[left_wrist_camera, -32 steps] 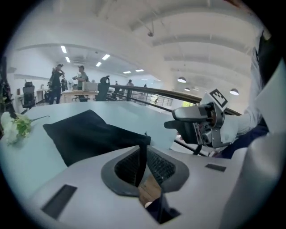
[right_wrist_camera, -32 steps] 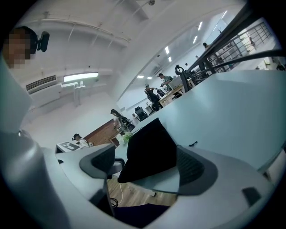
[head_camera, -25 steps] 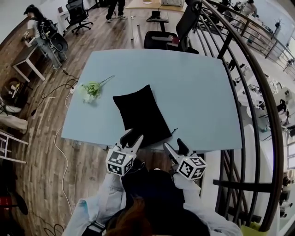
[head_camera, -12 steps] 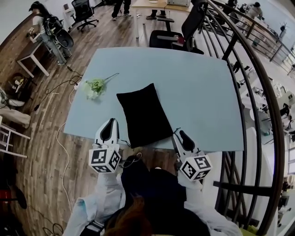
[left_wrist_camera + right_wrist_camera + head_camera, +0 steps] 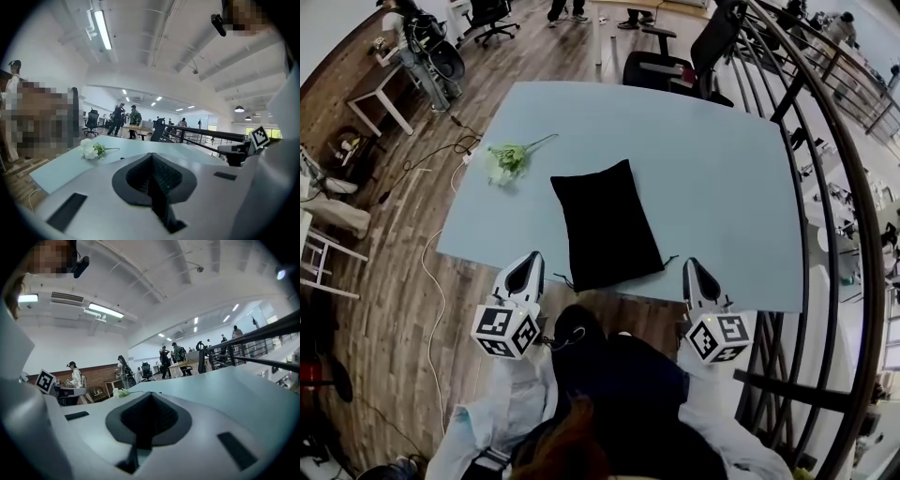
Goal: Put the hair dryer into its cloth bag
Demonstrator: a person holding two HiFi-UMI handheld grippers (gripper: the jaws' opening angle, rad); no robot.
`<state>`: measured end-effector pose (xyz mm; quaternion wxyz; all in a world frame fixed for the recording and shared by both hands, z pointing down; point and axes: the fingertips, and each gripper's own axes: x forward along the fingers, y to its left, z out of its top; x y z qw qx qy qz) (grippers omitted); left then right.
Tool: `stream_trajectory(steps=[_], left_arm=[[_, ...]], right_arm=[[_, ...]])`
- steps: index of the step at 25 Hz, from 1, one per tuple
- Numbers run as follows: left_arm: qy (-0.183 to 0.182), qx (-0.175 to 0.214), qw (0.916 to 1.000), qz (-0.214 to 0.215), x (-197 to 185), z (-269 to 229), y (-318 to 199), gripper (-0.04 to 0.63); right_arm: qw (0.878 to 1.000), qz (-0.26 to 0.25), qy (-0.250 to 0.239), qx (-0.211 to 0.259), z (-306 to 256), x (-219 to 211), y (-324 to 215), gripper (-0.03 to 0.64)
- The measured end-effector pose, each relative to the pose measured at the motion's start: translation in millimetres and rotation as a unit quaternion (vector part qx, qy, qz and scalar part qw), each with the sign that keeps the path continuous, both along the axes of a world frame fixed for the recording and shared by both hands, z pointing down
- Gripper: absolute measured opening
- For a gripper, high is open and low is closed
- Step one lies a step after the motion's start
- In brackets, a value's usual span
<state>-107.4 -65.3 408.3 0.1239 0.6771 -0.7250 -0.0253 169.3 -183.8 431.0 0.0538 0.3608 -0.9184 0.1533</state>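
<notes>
- Black cloth bag [image 5: 605, 225], rectangular, matt, soft at the edges: lies flat on the pale blue table [image 5: 731, 178], lengthwise away from the person, its near end just at the table's front edge. Thin cord [image 5: 669, 259] trailing from one near corner.
- Hair dryer: to be seen in no view. Fits either a dryer already inside the bag, or a bag without it and the dryer out of frame. No bulge readable in the black cloth.
- Left gripper [image 5: 532, 261]: just brought fully together, with nothing between the pads. Held off the table's front edge, just left of the bag's near corner and apart from it.
- Right gripper [image 5: 692, 267]: likewise just closed on nothing. Held off the front edge to the right of the bag, near the cord but not touching it.
- Step in hand, by judgement: not settled by this scene. Sound practice in either case: keep both closed tips clear of the loose cord, to avoid dragging so light a bag over the edge.
- White flower sprig with green stem [image 5: 508, 159]: towards the table's far left, well apart from the bag.
</notes>
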Motion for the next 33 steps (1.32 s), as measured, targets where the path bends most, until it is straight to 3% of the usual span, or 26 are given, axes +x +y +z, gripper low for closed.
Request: stream_trajectory(steps=[4, 14, 21, 33], left_arm=[[0.012, -0.017, 0.9997, 0.014, 8, 12, 0, 0.015], [0.025, -0.014, 0.999, 0.035, 21, 14, -10, 0.015], [0.043, -0.012, 0.9979, 0.047, 26, 15, -11, 0.015], [0.042, -0.017, 0.9975, 0.055, 33, 20, -8, 0.015]], right_arm=[[1.0, 0.011, 0.014, -0.002, 2, 4, 0, 0.006], [0.999, 0.013, 0.034, -0.002, 7, 7, 5, 0.006], [0.999, 0.015, 0.038, -0.003, 6, 7, 8, 0.006], [0.999, 0.007, 0.03, -0.008, 9, 4, 12, 0.006]])
